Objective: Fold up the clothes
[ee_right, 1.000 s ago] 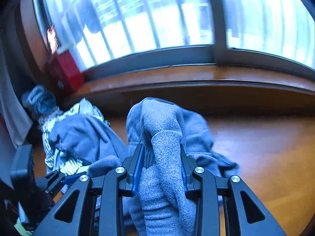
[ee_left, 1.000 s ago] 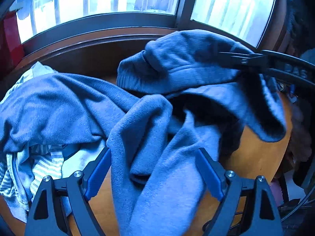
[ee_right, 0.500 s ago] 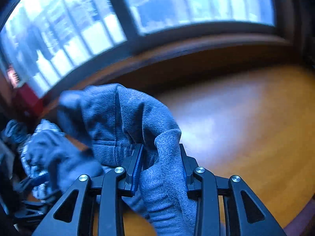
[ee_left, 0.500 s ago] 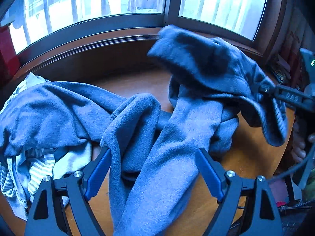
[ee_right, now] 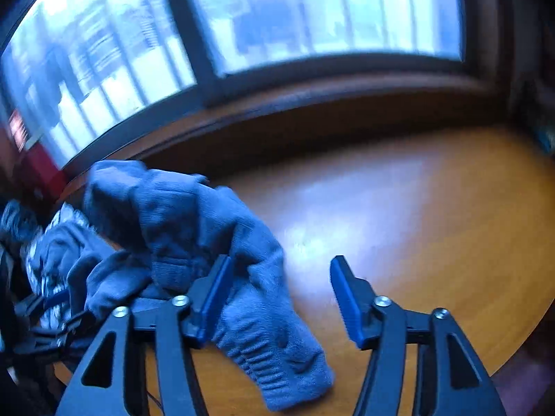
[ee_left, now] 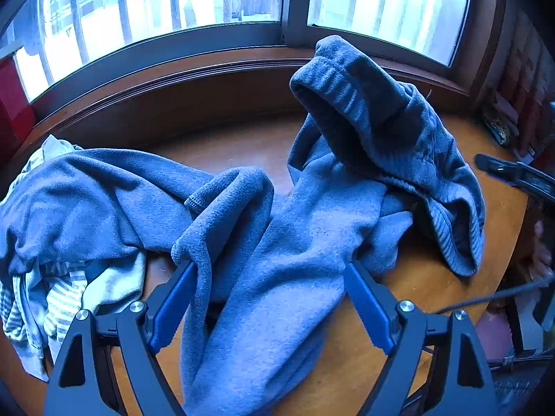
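I am holding my left gripper (ee_left: 270, 298) with its jaws spread wide, gripping nothing; the blue fleece garment (ee_left: 298, 242) is draping between the blue pads (ee_left: 173, 305) and running away across the wooden table (ee_left: 433, 284). My right gripper (ee_right: 277, 298) is also standing open and empty, its left pad brushing the fleece's ribbed cuff (ee_right: 277, 346), which is lying on the table's near left. Farther left, a striped garment (ee_left: 59, 298) is lying partly under a second blue piece (ee_left: 86, 201). Beyond the table, the window (ee_left: 208, 7) is glowing bright.
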{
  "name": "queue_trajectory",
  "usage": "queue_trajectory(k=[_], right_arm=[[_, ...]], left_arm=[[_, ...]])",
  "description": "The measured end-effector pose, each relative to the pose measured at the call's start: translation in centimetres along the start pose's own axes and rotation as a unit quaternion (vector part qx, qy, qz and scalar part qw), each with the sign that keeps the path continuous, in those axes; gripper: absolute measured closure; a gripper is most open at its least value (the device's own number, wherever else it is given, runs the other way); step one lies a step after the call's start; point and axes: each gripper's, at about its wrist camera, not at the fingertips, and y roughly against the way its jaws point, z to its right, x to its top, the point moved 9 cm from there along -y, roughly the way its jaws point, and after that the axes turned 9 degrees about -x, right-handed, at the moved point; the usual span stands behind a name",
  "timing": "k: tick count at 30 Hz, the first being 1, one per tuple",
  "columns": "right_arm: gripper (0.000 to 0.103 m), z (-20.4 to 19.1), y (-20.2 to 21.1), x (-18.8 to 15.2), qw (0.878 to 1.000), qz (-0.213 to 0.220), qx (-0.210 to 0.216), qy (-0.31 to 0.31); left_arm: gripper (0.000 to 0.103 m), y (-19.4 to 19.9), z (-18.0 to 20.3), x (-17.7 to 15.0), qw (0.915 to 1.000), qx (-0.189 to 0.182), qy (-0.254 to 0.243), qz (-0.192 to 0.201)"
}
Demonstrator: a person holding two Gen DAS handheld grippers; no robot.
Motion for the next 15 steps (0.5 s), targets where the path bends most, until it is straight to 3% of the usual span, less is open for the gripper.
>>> queue_trajectory(k=[4, 8, 11, 15], right_arm=[[0.038, -4.9, 1.7, 0.6, 0.993, 0.034, 0.037, 0.105], [0.037, -10.3, 1.5, 1.4, 0.976, 0.076, 0.057, 0.196], [0.037, -13.6, 0.2, 2.3, 0.968, 0.089, 0.066, 0.227], [0.037, -15.6, -2.7, 3.5, 0.967, 0.088, 0.052, 0.235]], left_arm=[[0.017, -1.8, -1.5, 1.5, 0.9998, 0.008, 0.016, 0.007], [0.017, -3.0, -2.6, 2.9, 0.9992, 0.021, 0.031, 0.017], [0.017, -2.8, -2.9, 3.0, 0.9989, 0.025, 0.037, 0.016], [0.017, -3.3, -3.4, 3.0, 0.9995, 0.022, 0.021, 0.004]])
